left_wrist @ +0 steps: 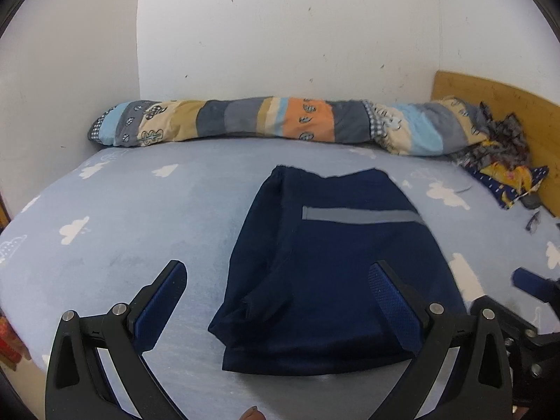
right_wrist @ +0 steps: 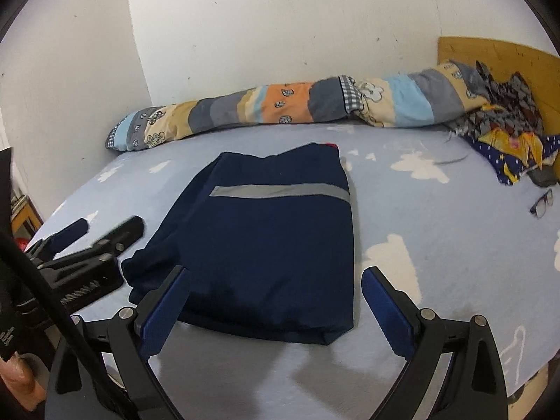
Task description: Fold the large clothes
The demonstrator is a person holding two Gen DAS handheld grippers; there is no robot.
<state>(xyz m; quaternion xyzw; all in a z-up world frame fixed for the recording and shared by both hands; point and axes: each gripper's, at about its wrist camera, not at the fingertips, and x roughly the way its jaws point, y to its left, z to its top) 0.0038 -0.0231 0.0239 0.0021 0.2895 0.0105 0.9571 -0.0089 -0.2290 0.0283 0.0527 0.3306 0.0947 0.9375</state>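
Observation:
A navy garment (left_wrist: pixel 332 262) with a grey stripe lies folded into a rectangle on the bed, and it also fills the middle of the right wrist view (right_wrist: pixel 266 231). My left gripper (left_wrist: pixel 276 274) stands open just above its near left part, the fabric lying under the gap and untouched by the pads. My right gripper (right_wrist: pixel 276 278) is open over the garment's near right corner, its pads clear of the cloth. In the right wrist view the left gripper (right_wrist: pixel 105 225) shows at the left, beside the garment's edge. One blue pad (left_wrist: pixel 528 281) of the right gripper shows at the right edge of the left wrist view.
The bed has a light blue sheet with white clouds (left_wrist: pixel 140 217) (right_wrist: pixel 437 245). A rolled patchwork quilt (left_wrist: pixel 245 119) (right_wrist: pixel 262 105) lies along the far wall. A heap of clothes (right_wrist: pixel 507 129) sits by the wooden headboard (right_wrist: pixel 490 52), with glasses (right_wrist: pixel 541 203) nearby.

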